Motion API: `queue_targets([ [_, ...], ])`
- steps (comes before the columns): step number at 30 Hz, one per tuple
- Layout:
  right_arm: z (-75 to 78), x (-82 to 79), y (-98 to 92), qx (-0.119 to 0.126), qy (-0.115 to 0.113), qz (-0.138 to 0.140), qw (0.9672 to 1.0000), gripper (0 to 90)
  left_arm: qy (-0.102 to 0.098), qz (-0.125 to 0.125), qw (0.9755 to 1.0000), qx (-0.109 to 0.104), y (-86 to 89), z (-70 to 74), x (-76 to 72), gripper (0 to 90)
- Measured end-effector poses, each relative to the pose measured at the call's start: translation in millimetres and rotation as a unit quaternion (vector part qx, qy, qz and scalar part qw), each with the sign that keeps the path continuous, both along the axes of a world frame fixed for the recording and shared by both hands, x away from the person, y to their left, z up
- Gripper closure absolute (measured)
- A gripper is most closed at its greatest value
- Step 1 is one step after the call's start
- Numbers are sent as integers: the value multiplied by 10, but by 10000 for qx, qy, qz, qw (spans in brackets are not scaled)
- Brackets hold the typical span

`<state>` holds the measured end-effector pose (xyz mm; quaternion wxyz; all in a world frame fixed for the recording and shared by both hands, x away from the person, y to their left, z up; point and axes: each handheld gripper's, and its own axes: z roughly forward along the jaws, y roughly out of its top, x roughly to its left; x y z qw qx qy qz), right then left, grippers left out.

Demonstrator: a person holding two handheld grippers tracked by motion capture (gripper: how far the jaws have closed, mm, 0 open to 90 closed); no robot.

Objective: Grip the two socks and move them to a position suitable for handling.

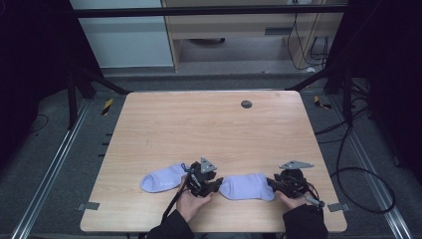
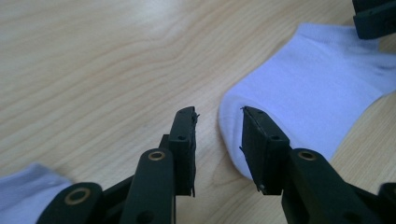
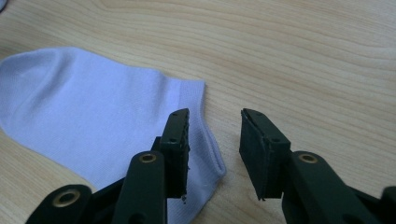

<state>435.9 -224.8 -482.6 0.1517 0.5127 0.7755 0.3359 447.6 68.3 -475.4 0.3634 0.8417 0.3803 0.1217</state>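
Wooden table under dim light, grey floor and cables around it. Right sock, white, lies flat near the table's near edge, between the two grippers. Looks light, soft, floppy; likely sags and drapes once lifted, no fragility, low slip on rubber pads. Best holds judged: the two ends, toe and cuff, pinching a single edge flat against the wood.

Left gripper sits at the toe end; in the left gripper view its jaws stand partly apart, toe edge just ahead of and beneath the right-hand jaw, nothing pinched yet. Right gripper sits at the cuff end; in the right gripper view the jaws are half spread, the ribbed cuff under the left-hand jaw, the other jaw over bare wood, no grip yet.

Left sock, also white, lies just left of the left gripper, apart from the first one, untouched.

Both hands come in from the bottom edge, dark sleeves, grippers held low and angled inward toward each other, jaws close to the tabletop. Small dark disc sits far back on the table.
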Motion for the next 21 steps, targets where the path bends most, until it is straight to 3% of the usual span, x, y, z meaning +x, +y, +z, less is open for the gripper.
queue_targets([
  [5,-39,12,11,-84,111,96,9999,675,110,-99,9998,123,-76,-104,-12,686],
  [8,-64,19,19,-129,205,133,9996,707,173,-120,9997,121,-90,-150,-15,762],
  [13,-69,21,9,-87,265,214,9994,847,267,-190,9995,47,-91,-179,-17,880],
  [16,-42,19,19,-61,227,259,9994,863,278,-234,9993,13,-78,-161,-21,888],
  [21,92,-35,63,128,-41,381,9992,867,324,-238,9989,-222,26,-59,-50,890],
])
